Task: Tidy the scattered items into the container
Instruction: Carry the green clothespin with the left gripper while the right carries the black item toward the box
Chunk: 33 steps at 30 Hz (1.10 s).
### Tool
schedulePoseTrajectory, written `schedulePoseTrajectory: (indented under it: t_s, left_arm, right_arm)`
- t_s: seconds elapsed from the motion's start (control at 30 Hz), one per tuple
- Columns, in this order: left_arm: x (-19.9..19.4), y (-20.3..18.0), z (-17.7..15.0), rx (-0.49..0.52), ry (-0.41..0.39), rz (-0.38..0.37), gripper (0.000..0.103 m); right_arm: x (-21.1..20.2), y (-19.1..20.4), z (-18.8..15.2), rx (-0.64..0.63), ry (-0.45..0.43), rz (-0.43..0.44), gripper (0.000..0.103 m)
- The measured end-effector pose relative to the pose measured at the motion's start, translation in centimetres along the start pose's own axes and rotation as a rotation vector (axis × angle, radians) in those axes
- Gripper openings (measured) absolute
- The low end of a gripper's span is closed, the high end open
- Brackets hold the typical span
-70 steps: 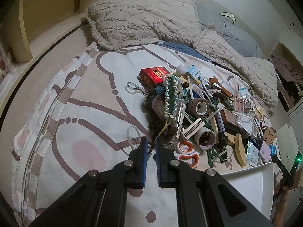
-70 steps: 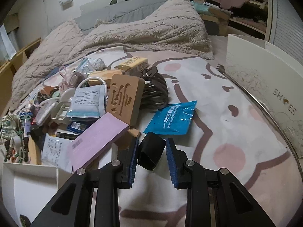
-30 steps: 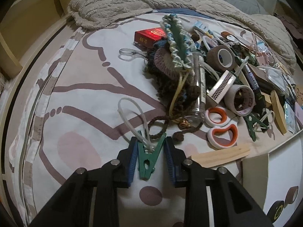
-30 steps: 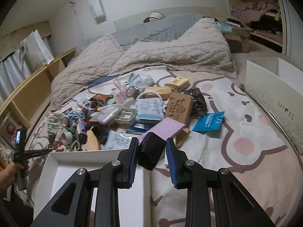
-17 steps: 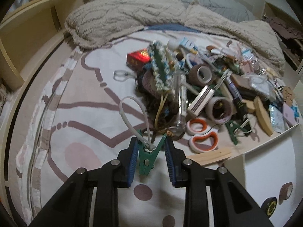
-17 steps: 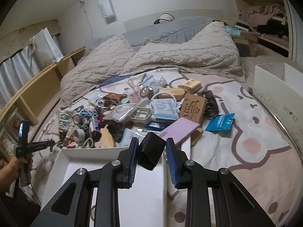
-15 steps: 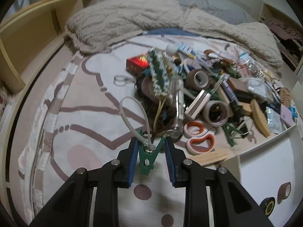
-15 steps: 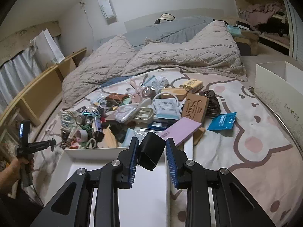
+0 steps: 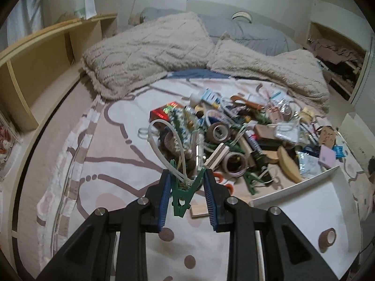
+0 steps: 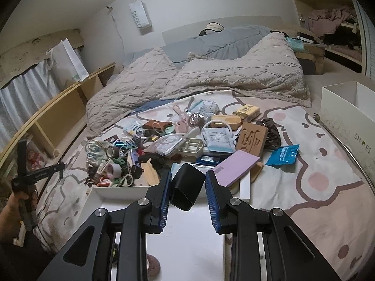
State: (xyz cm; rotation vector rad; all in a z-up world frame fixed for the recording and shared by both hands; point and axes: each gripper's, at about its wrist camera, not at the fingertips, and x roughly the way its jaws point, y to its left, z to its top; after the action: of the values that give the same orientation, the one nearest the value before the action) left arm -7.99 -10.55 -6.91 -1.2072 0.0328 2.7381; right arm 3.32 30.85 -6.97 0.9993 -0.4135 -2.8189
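My left gripper (image 9: 186, 182) is shut on a green plastic clip (image 9: 181, 195) that carries a white looped cord (image 9: 167, 145), held up above the patterned bedsheet. A white box (image 9: 302, 207) lies to its right with a brown tape roll (image 9: 328, 237) inside. My right gripper (image 10: 186, 182) is shut on a small black open-ended case (image 10: 186, 183), hanging over the same white box (image 10: 119, 189). The pile of scattered items (image 10: 164, 145) spreads across the bed beyond the box. The left gripper also shows in the right wrist view, held by a hand (image 10: 22, 201).
A beige fluffy blanket (image 9: 150, 53) and grey pillows lie at the bed's head. Wooden shelving (image 9: 39, 63) runs along the left side. A second white box marked SHOES (image 10: 349, 114) stands at the right. Scissors with orange handles (image 9: 221, 180) lie near the box edge.
My left gripper has risen off the sheet with the green clip and cord, and now looks further up the bed. My right gripper has drifted a little further over the white box.
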Motion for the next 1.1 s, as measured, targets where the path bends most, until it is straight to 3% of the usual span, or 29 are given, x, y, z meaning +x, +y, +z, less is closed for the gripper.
schedulePoseTrajectory:
  t_s: [0.5,0.8,1.1]
  left_arm:
    - [-4.2,-6.0,0.5,0.11,-0.043,-0.14,0.028]
    - [-3.0,-10.8,-1.2,0.231,0.049,-0.229,0.028]
    - [0.1,-13.4,-3.4,0.286,0.165,-0.254,0.028]
  right_arm:
    - [0.2,2.2,-1.1,-0.049,0.026,0.028,0.03]
    - [2.0,4.1,-2.8,-0.102,0.111,0.05,0.03]
    - [4.9,6.4,-4.6,-0.118,0.22,0.096,0.03]
